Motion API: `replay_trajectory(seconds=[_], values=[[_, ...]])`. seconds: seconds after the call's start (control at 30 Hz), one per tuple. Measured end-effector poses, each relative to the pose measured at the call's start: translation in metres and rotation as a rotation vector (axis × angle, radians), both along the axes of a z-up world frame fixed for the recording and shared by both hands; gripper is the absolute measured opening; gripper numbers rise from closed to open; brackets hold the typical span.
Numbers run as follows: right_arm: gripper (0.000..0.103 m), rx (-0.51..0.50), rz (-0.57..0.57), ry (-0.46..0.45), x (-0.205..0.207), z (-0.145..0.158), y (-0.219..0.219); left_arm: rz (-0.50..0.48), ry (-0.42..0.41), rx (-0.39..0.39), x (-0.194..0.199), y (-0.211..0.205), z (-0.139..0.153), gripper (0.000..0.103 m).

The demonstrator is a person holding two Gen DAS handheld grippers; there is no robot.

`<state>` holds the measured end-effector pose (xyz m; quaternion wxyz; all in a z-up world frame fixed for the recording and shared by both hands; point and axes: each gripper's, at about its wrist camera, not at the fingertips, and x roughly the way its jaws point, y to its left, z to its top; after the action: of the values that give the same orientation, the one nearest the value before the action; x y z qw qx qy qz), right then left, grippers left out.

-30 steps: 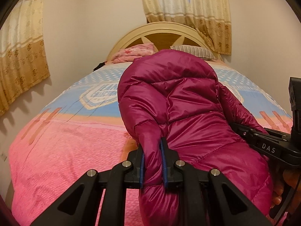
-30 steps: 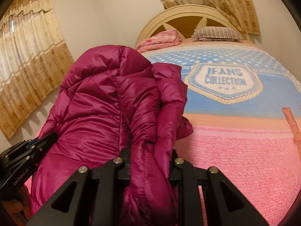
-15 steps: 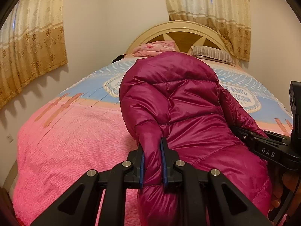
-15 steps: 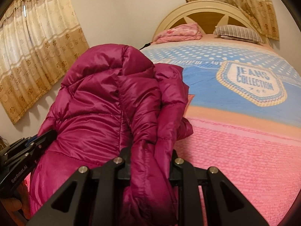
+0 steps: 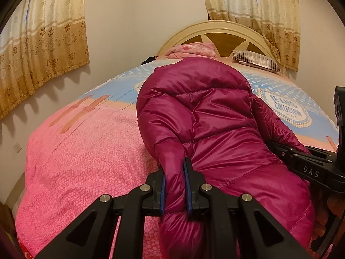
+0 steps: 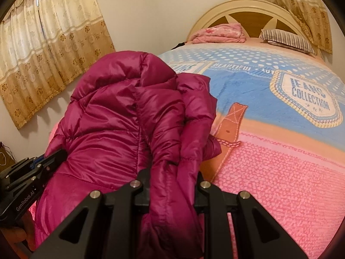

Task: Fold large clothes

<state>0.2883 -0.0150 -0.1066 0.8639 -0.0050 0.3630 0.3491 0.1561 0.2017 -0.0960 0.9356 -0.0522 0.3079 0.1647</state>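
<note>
Both tongs, left tongs (image 5: 174, 183), right tongs (image 6: 172, 183), clamping magenta puffer jacket (image 5: 204, 112), pink bedspread (image 5: 75, 151) beneath

We read "JEANS COLLECTION" in dark blue capitals on the cream badge (image 6: 306, 99) printed on the bedspread (image 6: 280, 172); from the left wrist view the same badge (image 5: 286, 108) shows it slanted and partly blurred. Above it, a white line on the blue band (image 6: 232, 68) reads "BEAUTIFUL", then letters we cannot make out. The right hand-held gripper (image 5: 310, 171) carries "DAS" in white. The left hand-held gripper (image 6: 24, 201) carries "GenRobot.AI".
</note>
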Motion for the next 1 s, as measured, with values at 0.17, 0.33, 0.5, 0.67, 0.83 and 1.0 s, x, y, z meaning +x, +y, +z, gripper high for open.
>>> replay_trajectory(seconds=[0.17, 0.33, 0.5, 0.67, 0.83, 1.0], values=[[0.023, -0.014, 0.012, 0.010, 0.002, -0.003, 0.009, 0.013, 0.021, -0.014, 0.001, 0.009, -0.010, 0.015], [0.023, -0.033, 0.023, 0.032, 0.004, -0.012, 0.015, 0.014, 0.045, -0.022, 0.002, 0.015, -0.021, 0.015], [0.023, -0.042, 0.022, 0.053, 0.006, -0.020, 0.015, 0.017, 0.062, -0.026, 0.004, 0.017, -0.031, 0.020], [0.027, -0.048, 0.017, 0.075, 0.009, -0.025, 0.016, 0.020, 0.085, 0.008, 0.007, 0.014, -0.037, 0.028], [0.032, -0.053, 0.011, 0.095, 0.011, -0.030, 0.016, 0.055, 0.087, 0.019, 0.007, 0.017, -0.041, 0.045], [0.043, -0.067, -0.003, 0.127, 0.017, -0.036, 0.014, 0.120, 0.084, 0.023, 0.005, 0.024, -0.043, 0.074]])
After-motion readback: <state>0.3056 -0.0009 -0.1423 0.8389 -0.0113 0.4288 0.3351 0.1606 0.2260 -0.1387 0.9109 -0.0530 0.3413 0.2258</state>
